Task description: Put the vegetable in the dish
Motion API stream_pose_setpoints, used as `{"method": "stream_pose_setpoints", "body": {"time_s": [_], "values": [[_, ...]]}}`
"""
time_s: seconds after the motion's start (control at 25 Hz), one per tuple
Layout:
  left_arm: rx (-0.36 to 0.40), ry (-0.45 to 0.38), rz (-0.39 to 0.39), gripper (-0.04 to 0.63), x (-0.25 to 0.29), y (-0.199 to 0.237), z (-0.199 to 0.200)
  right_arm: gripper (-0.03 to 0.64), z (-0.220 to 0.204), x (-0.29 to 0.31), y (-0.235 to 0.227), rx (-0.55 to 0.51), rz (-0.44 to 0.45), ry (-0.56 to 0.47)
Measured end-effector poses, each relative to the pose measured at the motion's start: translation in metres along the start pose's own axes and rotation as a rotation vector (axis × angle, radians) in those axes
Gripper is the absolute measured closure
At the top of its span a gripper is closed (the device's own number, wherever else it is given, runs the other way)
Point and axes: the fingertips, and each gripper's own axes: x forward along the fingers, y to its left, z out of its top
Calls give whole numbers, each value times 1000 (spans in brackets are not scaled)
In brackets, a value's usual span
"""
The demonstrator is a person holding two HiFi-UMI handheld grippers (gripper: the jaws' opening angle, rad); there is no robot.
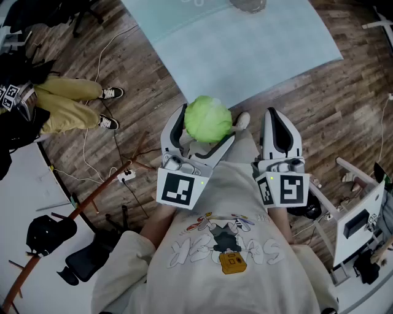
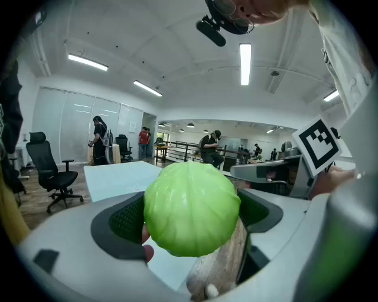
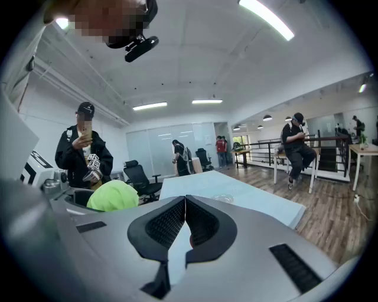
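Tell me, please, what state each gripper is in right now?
Left gripper: closed on the green cabbage.
Right gripper: closed, holding nothing.

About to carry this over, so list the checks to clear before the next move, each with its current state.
1. Grip: left hand-held gripper clamps the cabbage: ok.
2. Spare: right hand-held gripper empty, jaws together: ok.
3. Target: dish in sight on the table: ok, only its edge shows.
4. Room in dish: cannot tell.
5. Position: cabbage above dish: not ok, dish lies well ahead.
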Motion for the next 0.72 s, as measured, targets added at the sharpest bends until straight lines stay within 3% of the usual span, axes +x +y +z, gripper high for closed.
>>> {"method": "stream_pose_setpoints", "body": {"time_s": [0.32, 0.72], "values": [[22, 10, 47, 104, -86, -50, -2, 594, -3, -75, 9, -14, 24, -31], [48, -13, 1, 104, -99, -130, -23, 594, -12, -165, -25, 42, -12, -87]]}}
